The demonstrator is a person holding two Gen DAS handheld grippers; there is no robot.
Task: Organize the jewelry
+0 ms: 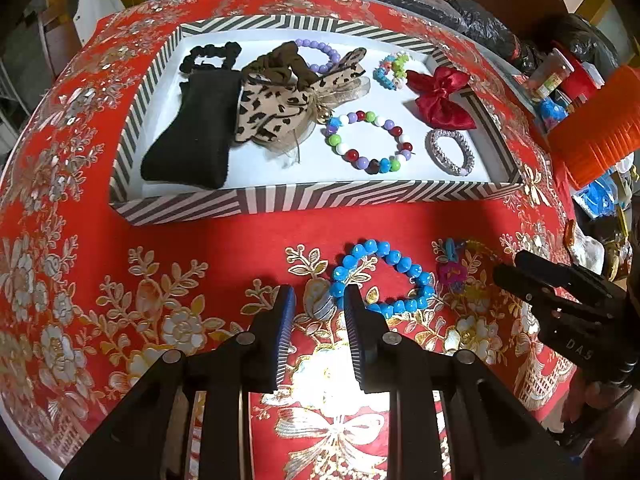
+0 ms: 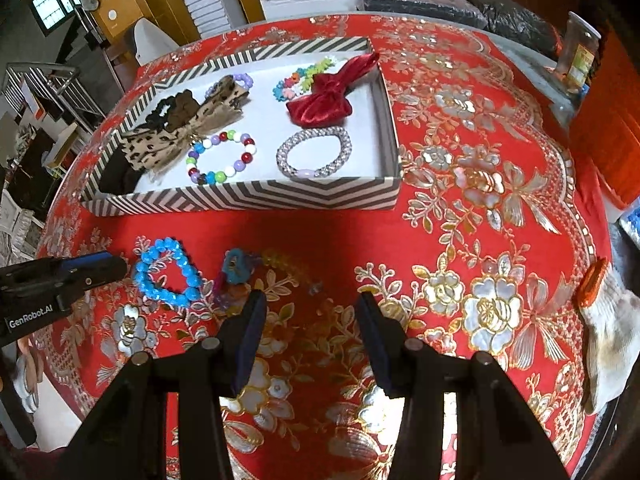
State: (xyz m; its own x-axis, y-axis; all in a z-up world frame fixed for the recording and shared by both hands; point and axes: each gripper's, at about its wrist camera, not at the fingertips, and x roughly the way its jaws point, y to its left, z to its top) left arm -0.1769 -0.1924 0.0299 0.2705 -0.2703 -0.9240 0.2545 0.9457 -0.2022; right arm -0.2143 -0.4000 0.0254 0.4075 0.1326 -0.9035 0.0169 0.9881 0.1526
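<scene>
A blue bead bracelet (image 1: 382, 276) (image 2: 166, 276) lies on the red flowered tablecloth in front of the striped tray (image 1: 280, 200) (image 2: 280, 196). My left gripper (image 1: 320, 290) hovers at the bracelet's left edge, open with a narrow gap; its right fingertip is beside the beads and nothing is pinched. A small colourful flower piece (image 1: 454, 266) (image 2: 236, 268) lies right of the bracelet, with faint yellowish clear beads (image 2: 288, 264) beside it. My right gripper (image 2: 312, 296) is open and empty, just near of that piece.
The tray holds a black pouch (image 1: 192, 136), a leopard bow (image 1: 276, 108), a multicolour bead bracelet (image 1: 368, 140), a silver bracelet (image 1: 450, 152), a red bow (image 1: 440, 96) and smaller pieces. Orange container (image 1: 592, 128) and jars stand right. A white cloth (image 2: 608, 320) lies at the table's right edge.
</scene>
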